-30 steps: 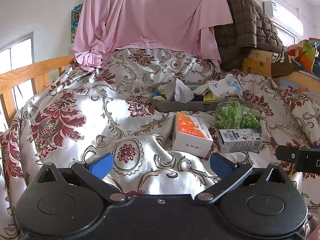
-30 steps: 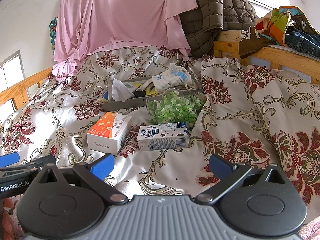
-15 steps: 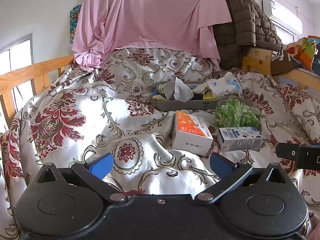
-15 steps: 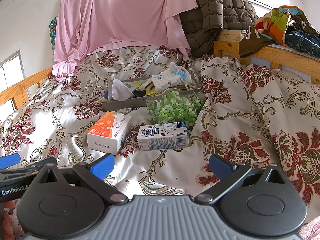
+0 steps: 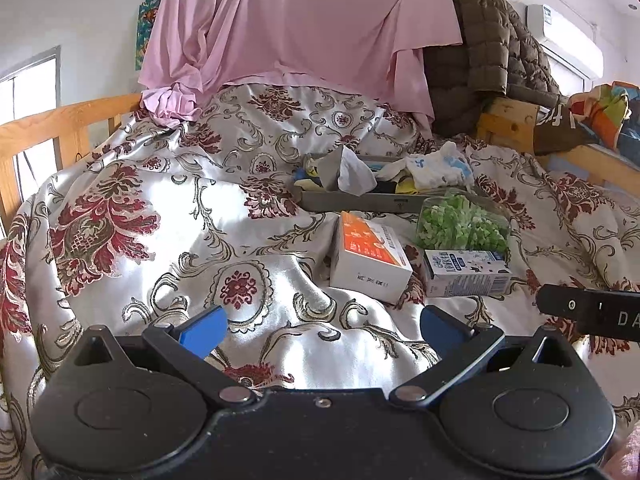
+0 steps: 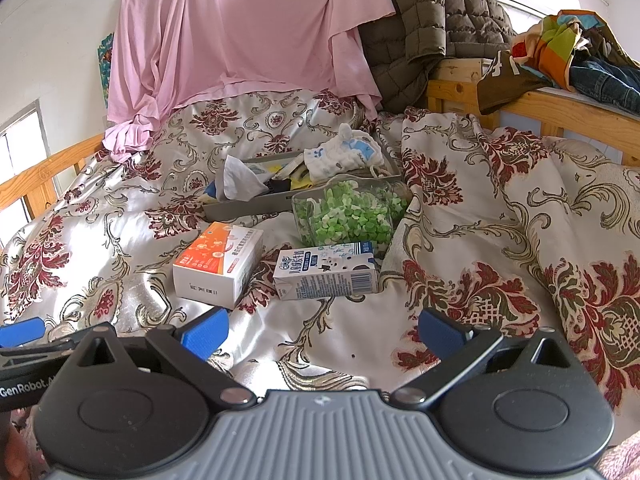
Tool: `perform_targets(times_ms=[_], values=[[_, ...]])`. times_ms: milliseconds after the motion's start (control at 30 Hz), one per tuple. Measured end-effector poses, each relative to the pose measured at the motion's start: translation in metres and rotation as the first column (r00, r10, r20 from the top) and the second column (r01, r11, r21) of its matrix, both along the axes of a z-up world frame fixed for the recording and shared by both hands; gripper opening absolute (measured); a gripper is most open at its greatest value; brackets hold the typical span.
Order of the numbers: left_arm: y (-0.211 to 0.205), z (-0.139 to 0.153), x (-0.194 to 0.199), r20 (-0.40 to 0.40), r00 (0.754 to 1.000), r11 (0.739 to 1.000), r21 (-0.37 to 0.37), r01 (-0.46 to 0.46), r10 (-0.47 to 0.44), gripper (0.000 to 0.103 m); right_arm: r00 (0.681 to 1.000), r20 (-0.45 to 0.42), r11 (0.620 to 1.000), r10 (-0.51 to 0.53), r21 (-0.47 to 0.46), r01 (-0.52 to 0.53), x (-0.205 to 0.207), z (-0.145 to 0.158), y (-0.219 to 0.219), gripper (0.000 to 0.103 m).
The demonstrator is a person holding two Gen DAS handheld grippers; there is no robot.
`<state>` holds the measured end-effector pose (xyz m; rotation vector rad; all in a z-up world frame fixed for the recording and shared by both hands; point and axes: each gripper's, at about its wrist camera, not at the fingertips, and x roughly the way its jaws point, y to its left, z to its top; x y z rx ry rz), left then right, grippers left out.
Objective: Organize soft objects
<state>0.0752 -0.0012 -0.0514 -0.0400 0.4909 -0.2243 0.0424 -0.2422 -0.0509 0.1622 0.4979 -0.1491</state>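
Observation:
A grey tray (image 5: 352, 202) (image 6: 256, 203) lies on the bed and holds soft items: a grey-white cloth (image 5: 352, 172) (image 6: 240, 178) and a white-blue cloth (image 5: 436, 166) (image 6: 344, 152) draped over its right end. In front of it lie an orange-white box (image 5: 368, 256) (image 6: 218, 262), a clear tub of green pieces (image 5: 464, 224) (image 6: 348, 216) and a small milk carton (image 5: 466, 272) (image 6: 326, 272). My left gripper (image 5: 320, 326) and right gripper (image 6: 322, 326) are both open and empty, held low over the bedspread, short of the boxes.
The floral satin bedspread (image 5: 180, 216) covers the bed. A pink sheet (image 5: 304, 28) and a brown quilted jacket (image 5: 492, 52) hang at the back. Wooden rails (image 5: 60, 120) (image 6: 560, 108) run along both sides, with piled clothes (image 6: 568, 52) on the right.
The left gripper has drifted slightly, so the tray and boxes sit a little further right and higher in its view. The right gripper has hardly moved. Both stay open.

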Motion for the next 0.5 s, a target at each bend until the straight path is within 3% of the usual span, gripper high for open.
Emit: perform_targets(times_ms=[500], values=[[0.014,-0.005,0.002,-0.011,1.0,0.999,0.037,-0.019,0.019,0.102,1.0,-0.005,1.0,0.0,0.002,0.0,-0.001,0.0,0.001,0.103]])
